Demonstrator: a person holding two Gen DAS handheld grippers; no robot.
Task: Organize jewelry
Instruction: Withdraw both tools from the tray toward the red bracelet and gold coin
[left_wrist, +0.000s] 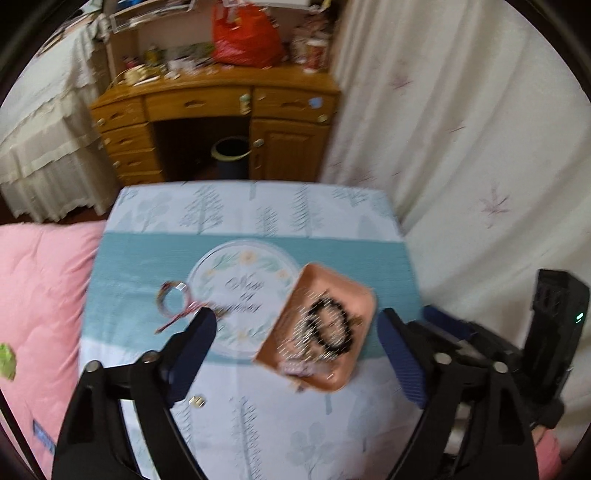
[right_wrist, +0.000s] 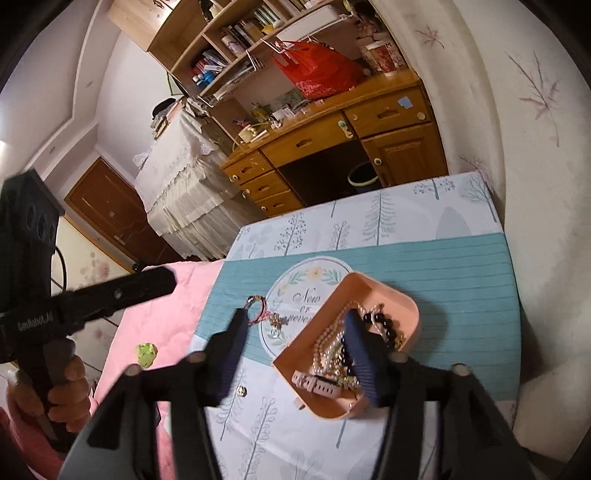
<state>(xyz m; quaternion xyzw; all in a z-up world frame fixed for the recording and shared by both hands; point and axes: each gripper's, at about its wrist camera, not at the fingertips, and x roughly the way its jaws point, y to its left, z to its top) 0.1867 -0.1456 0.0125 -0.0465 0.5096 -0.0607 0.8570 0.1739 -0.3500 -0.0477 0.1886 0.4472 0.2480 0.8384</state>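
The pink tray (right_wrist: 400, 295) sits on the blue-and-white tablecloth (right_wrist: 461, 258), already piled with beads and chains – a red bracelet (right_wrist: 258, 308) lies loose just left of it. The right gripper (right_wrist: 293, 325) hangs over the tray's left edge, fingers spread wide, empty. The left gripper (left_wrist: 295, 328) is wide apart too, holding nothing.

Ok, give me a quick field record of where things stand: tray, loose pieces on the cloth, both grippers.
tray: pink tray on the patterned tablecloth, right of the round print
tray contents: black bead bracelet, pale bead chain, pink watch strap, tangled together
loose on cloth: red string bracelet left of the tray; small metal piece nearer the camera
left gripper: open, above the cloth, holding nothing
right gripper: open, one finger over the tray, holding nothing
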